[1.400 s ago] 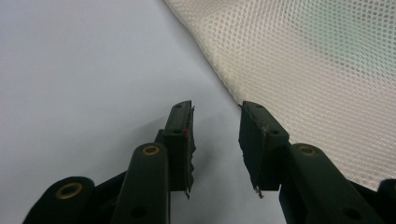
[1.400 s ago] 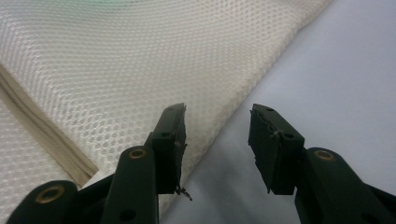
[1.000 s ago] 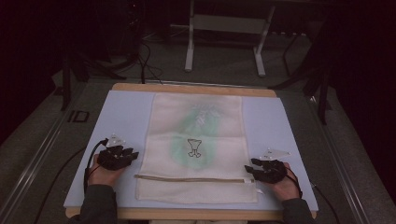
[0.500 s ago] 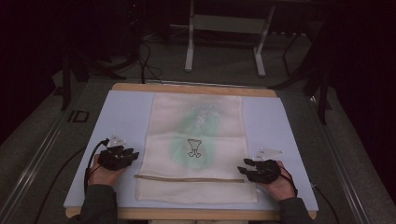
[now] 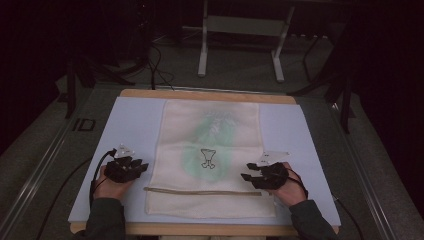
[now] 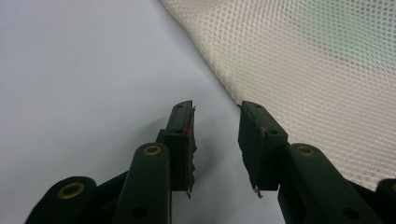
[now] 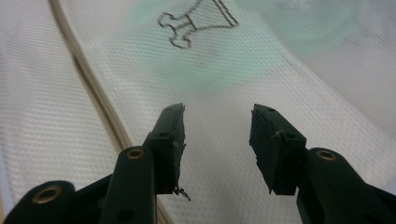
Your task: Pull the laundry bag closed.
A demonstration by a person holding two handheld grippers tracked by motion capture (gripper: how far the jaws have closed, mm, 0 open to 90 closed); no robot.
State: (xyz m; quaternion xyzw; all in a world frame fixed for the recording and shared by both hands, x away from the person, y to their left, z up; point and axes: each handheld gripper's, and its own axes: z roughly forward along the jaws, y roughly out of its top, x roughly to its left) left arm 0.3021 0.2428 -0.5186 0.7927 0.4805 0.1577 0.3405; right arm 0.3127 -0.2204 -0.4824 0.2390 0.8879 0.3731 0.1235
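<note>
— On the blue mat (image 5: 135, 125), where is the mesh bag (image 5: 210, 150) found?
— Flat, mid-table. Both edges are being approached; left gripper (image 6: 215, 122) and right gripper (image 7: 217, 122) are parted, empty. Closing on cloth is needed next.

We are holding our left gripper (image 5: 141, 166) low at our left, its fingers (image 6: 181, 140) parted with nothing between them. Our right gripper (image 5: 247, 176) is sitting low at our right, fingers (image 7: 169, 144) also spread apart and empty. Both our forearms are coming in from the near edge, hands wrapped around the grippers.
</note>
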